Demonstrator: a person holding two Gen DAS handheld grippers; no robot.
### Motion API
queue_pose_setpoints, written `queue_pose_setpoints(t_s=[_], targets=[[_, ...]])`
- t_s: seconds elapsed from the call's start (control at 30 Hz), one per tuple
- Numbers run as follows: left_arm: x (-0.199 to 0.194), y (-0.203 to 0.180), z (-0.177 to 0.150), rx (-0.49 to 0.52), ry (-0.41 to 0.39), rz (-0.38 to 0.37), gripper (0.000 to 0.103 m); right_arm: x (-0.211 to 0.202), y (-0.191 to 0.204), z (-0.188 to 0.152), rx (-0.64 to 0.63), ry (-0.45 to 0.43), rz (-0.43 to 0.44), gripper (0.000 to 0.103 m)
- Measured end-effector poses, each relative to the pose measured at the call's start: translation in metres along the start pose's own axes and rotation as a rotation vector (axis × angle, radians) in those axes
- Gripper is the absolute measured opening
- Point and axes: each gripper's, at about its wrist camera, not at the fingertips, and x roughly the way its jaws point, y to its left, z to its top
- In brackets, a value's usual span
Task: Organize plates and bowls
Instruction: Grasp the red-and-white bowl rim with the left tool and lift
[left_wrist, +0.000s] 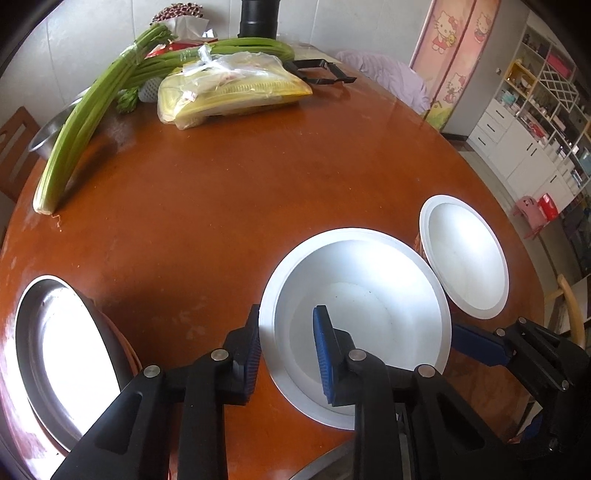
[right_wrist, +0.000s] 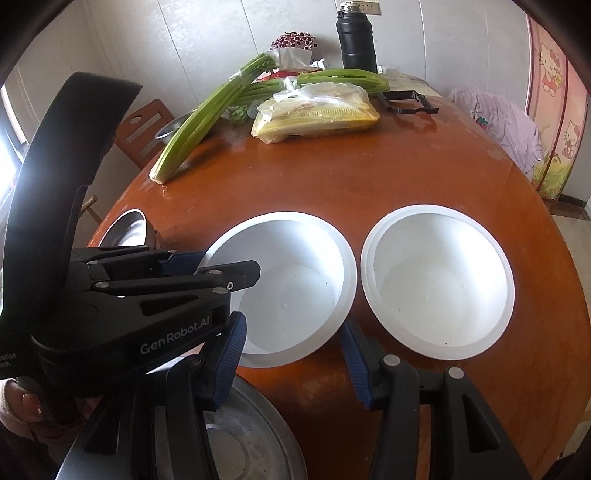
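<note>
We hold our left gripper (left_wrist: 286, 354) low over the brown table (left_wrist: 221, 206), its jaws spread wide across the near-left rim of the nearer white bowl (left_wrist: 354, 314): one blue pad (left_wrist: 327, 354) sits inside the bowl, the other finger just outside the wall, and we cannot tell whether either one touches it. Our right gripper (right_wrist: 293, 362) hangs open too, pinching nothing, its fingers either side of that same bowl's near edge as the right wrist camera sees it, above a metal plate (right_wrist: 258, 439) at the table's near edge. The second white bowl (right_wrist: 437, 282) sits just to the right, rims close together. Off to the left rests a steel dish (left_wrist: 62, 354). Across the table lie celery stalks (left_wrist: 88, 122), a bagged yellow package (left_wrist: 236, 92) and a black flask (right_wrist: 356, 40).
</note>
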Motion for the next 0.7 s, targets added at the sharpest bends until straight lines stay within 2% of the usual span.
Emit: queue_pose_setpoints(t_s=[0.3, 0.7], targets=[[-0.011, 0.004, -0.001, -0.013, -0.021, 0.002, 0.027, -0.005, 0.008, 0.002, -0.031, -0.020, 0.007, 0.052], [-0.056, 0.002, -0.017, -0.022, -0.094, 0.008, 0.028, -0.039, 0.026, -0.002, -0.080, -0.082, 0.021, 0.052]])
